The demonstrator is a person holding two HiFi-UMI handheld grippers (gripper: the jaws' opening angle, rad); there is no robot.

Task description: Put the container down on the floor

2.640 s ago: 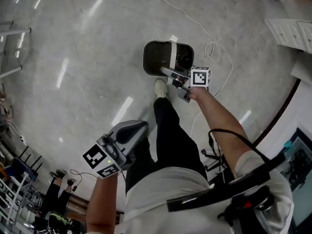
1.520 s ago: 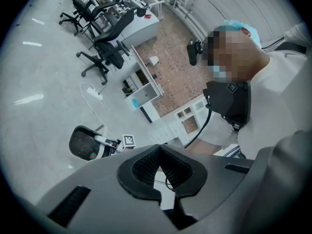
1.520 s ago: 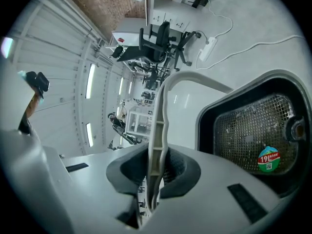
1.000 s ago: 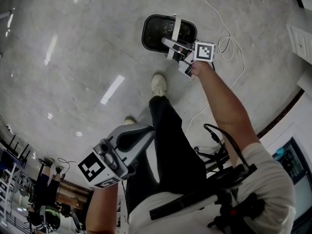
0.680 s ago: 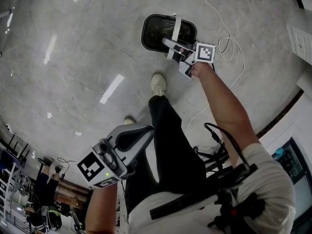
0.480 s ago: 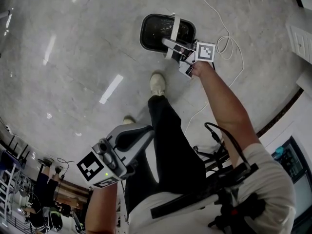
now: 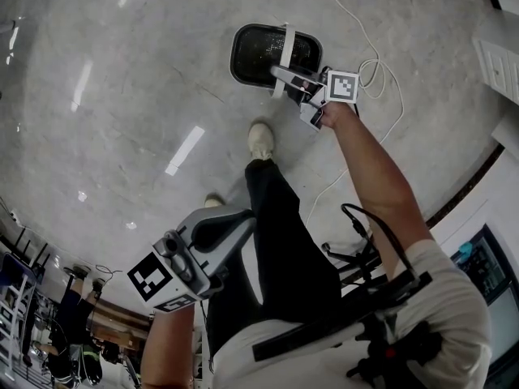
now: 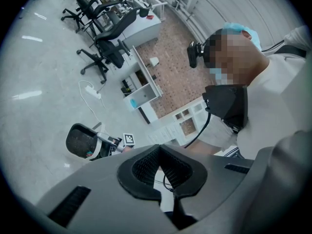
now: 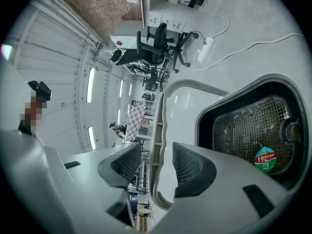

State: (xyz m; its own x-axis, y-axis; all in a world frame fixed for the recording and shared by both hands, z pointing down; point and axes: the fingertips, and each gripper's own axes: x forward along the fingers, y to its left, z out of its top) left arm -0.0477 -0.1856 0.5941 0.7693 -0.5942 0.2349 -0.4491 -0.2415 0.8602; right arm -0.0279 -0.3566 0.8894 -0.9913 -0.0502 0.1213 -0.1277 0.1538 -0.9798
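R hand-held gripper (image 9: 157, 152), clamped earlier, jaws now opening round handle (image 9: 181, 111) of container (image 7: 255, 51), pads off it; L hand-held gripper (image 8: 160, 152) closed, empty; container's contact w/ floor (image 7: 122, 96) unclear.

- The dark, rounded mesh plastic container (image 7: 251, 51) sits on the grey polished stone floor (image 7: 122, 136), ahead of the person's pale shoe (image 7: 260, 140)
- Its pale arched strap handle (image 9: 161, 130) runs between the opening jaws of the right gripper (image 9: 156, 165), at the container's near right side
- A thin white cable (image 7: 373, 71) lies on the floor just right of the container
- A small round paper sticker (image 9: 265, 158) lies inside the container, on its mesh bottom
- The left gripper (image 7: 220, 221) is at the lower left, beside the person's black-trousered leg (image 7: 284, 225), well apart from the container
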